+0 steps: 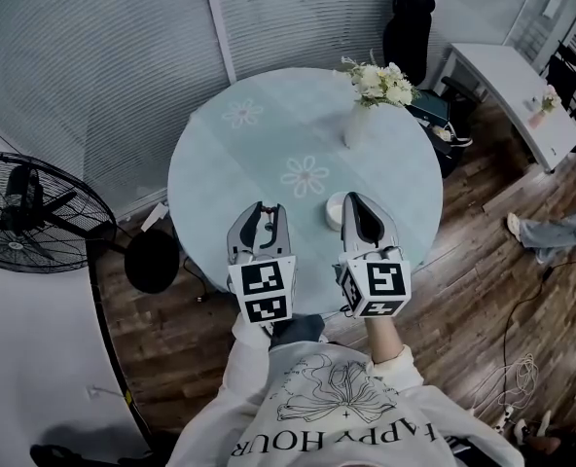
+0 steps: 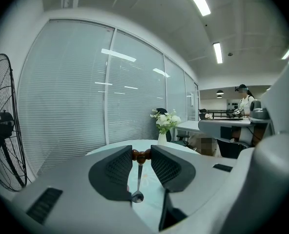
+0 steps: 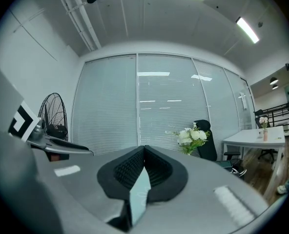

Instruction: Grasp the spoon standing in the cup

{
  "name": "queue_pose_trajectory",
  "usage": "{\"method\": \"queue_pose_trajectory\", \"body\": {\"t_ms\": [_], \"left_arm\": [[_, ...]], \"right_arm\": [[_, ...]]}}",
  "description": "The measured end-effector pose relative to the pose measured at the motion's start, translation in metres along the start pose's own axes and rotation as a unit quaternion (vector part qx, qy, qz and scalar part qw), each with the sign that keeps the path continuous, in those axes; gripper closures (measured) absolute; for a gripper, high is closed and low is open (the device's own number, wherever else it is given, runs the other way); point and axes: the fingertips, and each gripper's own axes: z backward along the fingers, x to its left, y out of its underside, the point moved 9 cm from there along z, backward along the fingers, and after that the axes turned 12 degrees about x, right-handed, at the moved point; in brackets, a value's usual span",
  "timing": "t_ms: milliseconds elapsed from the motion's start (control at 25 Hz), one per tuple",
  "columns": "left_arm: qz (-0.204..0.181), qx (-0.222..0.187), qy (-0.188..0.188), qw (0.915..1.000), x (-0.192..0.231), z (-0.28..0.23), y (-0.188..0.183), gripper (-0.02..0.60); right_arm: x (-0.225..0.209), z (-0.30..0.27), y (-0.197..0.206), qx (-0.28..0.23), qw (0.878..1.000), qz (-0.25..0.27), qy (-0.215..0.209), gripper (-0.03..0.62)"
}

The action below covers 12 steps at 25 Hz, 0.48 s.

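table [image 1: 259, 154] mid-frame. vase [image 1: 357, 126] on its upper right; cup [image 1: 333, 210] near its lower edge, just left of right gripper [image 1: 353, 198]. left gripper [image 1: 266, 208] further left, spoon [image 2: 139, 173] between its jaws. fan [image 1: 33, 212] far left, off table.

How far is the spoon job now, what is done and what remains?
Done: the left tool grips the spoon by its brown handle end; its bowl hangs free, outside the cup. In hand: the spoon is held above the table. The right tool is shut and empty. Left: nothing of the grasp itself, it seems.
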Motion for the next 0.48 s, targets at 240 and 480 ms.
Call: {"method": "queue_pose_trajectory", "body": {"t_ms": [240, 480], "left_arm": [[0.001, 0.001, 0.002, 1.0000, 0.0003, -0.0004, 0.0028, 0.462], [0.001, 0.004, 0.005, 1.0000, 0.0018, -0.0010, 0.0049, 0.462]], "right_arm": [[0.0000, 0.0000, 0.0018, 0.003, 1.000, -0.001, 0.004, 0.583], [0.0012, -0.0016, 0.0042, 0.009, 1.000, -0.003, 0.010, 0.583]]}}
